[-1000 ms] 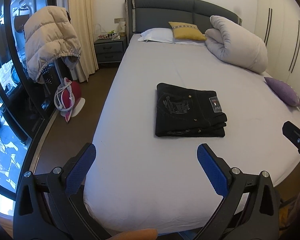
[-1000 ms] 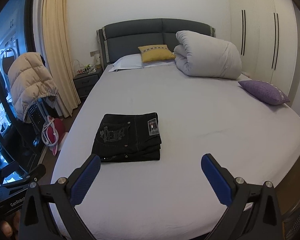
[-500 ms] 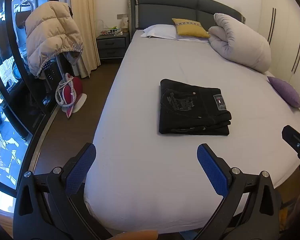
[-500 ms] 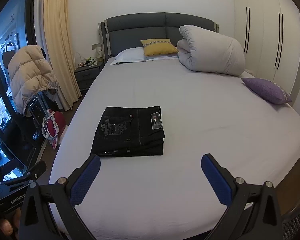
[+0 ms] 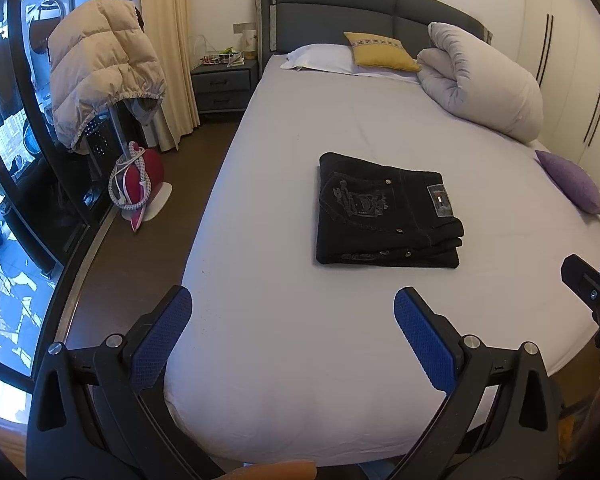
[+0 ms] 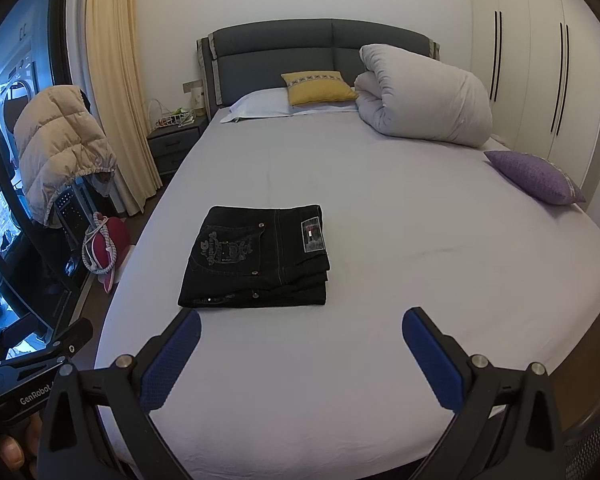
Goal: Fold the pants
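One pair of black pants [image 5: 386, 216], folded flat on bed [image 5: 284, 344], ahead of left gripper [image 5: 292, 320], fingers spread, empty. Ahead-left of right gripper [image 6: 300, 336], also spread, empty. Rolled duvet [image 6: 424, 96] far ahead-right.

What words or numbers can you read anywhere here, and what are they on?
"GenRobot": on the left gripper's black body, in the right wrist view; the print runs on behind the right gripper.
Stitched lettering on the pants pocket: too small and ornate to read.
Patch at the pants' waistband: small red-and-white mark, print too small to read.
Nothing else has readable writing.
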Demonstrator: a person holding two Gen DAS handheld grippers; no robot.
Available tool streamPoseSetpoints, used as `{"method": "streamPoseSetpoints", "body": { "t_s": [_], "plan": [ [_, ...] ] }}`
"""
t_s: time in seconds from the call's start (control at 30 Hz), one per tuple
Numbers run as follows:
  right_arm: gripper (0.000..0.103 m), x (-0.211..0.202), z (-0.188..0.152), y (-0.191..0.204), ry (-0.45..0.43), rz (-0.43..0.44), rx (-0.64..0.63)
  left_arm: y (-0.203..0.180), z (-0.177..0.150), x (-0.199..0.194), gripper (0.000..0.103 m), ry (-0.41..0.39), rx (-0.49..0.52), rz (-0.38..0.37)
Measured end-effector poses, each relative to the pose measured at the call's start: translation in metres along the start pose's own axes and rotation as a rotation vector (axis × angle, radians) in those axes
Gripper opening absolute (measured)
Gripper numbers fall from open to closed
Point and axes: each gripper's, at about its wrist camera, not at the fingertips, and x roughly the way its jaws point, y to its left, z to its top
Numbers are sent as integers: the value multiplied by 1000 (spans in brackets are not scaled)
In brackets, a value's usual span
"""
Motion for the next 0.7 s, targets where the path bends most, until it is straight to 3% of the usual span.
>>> {"method": "streamPoseSetpoints", "body": {
  "t_s": [0.7],
  "plan": [
    [103,2,-4,1,6,5,-4,-1,-2,4,103,2,3,-1]
  ]
}}
